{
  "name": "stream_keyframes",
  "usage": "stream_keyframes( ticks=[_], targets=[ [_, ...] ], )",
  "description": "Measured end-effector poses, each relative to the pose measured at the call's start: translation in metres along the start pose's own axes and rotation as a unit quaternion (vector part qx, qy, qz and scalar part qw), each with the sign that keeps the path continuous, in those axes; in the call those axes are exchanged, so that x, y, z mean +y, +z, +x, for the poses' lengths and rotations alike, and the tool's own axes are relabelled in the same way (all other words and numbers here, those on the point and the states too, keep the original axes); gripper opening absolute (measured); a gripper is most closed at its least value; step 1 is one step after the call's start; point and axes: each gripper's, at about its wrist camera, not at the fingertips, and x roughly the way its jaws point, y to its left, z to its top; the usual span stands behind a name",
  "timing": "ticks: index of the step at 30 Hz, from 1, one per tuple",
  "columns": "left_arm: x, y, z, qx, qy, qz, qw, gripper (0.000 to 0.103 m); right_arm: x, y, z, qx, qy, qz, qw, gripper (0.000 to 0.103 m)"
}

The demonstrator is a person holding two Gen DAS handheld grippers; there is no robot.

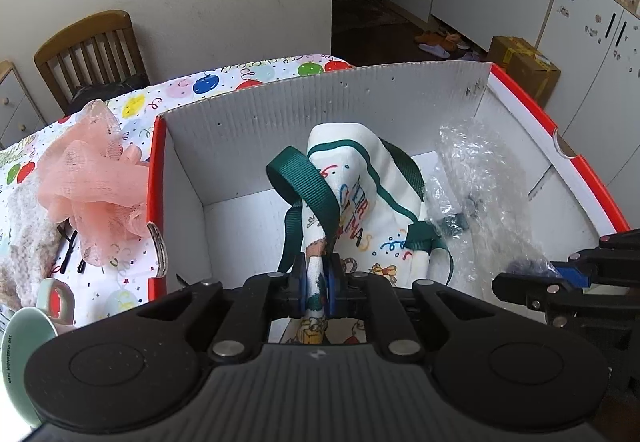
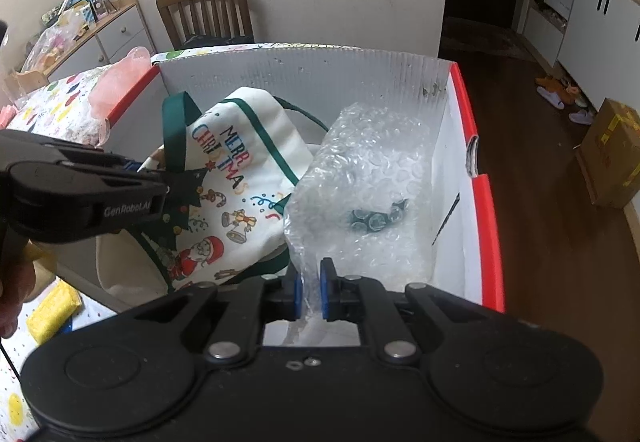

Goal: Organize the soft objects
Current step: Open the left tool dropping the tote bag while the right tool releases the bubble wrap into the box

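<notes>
You are clenching your left gripper (image 1: 319, 284) on the Christmas apron (image 1: 360, 197) and your right gripper (image 2: 309, 292) on the bubble wrap (image 2: 368, 177), both inside the box (image 1: 280, 109).

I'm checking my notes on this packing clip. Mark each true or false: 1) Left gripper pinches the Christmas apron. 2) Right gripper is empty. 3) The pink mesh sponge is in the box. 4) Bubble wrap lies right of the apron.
1) True: the left gripper is shut on the Christmas apron.
2) False: the right gripper pinches the bubble wrap.
3) False: the pink mesh sponge sits on the table outside the box.
4) True.
</notes>
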Motion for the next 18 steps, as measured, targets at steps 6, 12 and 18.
stream_keyframes(
  ticks=[6,12,18],
  targets=[
    [0.001,-0.003,-0.006,-0.003,0.000,-0.001,1.0000,0.040,-0.002,0.000,-0.008,-0.015,0.001,0.005,1.000,0.016],
    [-0.002,-0.008,-0.018,-0.024,0.006,0.010,0.9996,0.064,-0.004,-0.002,-0.014,-0.022,0.003,0.010,1.000,0.023],
    [-0.002,-0.009,-0.036,-0.047,0.008,0.010,0.9988,0.068,-0.005,-0.002,-0.025,-0.039,0.000,0.016,0.999,0.042]
  ],
)
